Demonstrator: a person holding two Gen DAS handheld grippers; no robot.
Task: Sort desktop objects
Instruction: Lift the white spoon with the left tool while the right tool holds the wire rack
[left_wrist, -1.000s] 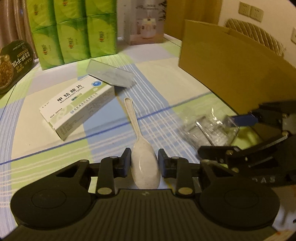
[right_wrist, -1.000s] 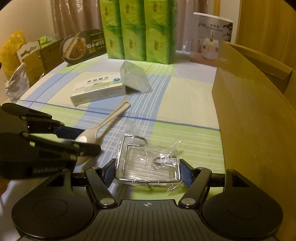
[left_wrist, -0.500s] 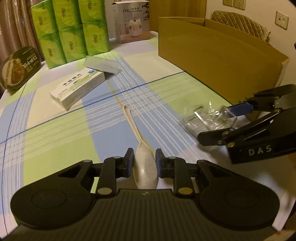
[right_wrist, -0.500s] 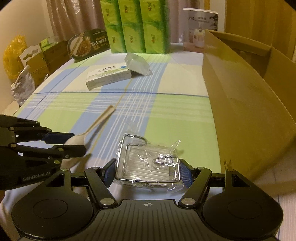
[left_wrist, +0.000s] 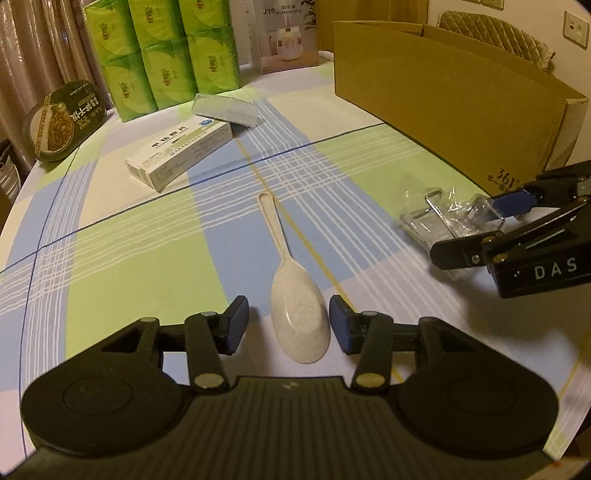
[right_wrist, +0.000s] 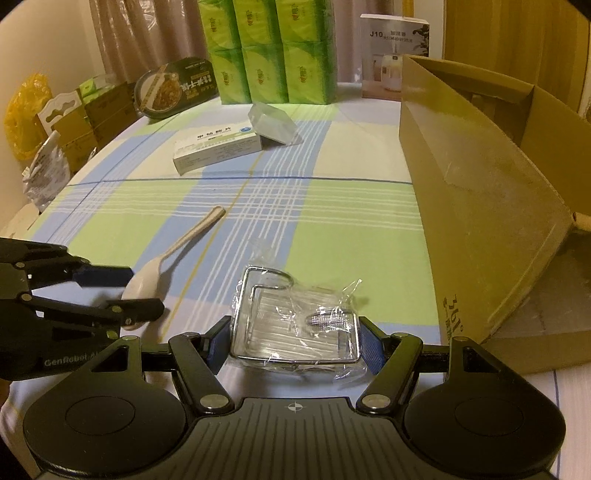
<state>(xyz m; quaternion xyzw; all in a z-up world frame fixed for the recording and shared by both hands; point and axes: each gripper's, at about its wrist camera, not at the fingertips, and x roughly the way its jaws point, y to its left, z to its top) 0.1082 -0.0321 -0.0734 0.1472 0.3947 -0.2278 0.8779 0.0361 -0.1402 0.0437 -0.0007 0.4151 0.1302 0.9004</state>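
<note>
Checked tablecloth (left_wrist: 129, 266), near edge: spoon (left_wrist: 299, 317) lies handle toward far edge, between the opening left gripper (left_wrist: 286, 323) pads; right gripper (right_wrist: 293, 341) clamps plastic-wrapped wire rack (right_wrist: 295, 325), contents indistinct

Checked tablecloth (left_wrist: 122, 258), spoon (left_wrist: 299, 314), medicine box (left_wrist: 181, 151), cardboard box (left_wrist: 443, 103)

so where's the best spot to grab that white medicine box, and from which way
Grip the medicine box across its two long side faces near the middle, coming down from above. It lies flat on the tablecloth, long and narrow, so the short width probably fits between the tool's jaws. Stay off the far end, where the clear plastic case lies close beside it.
</note>
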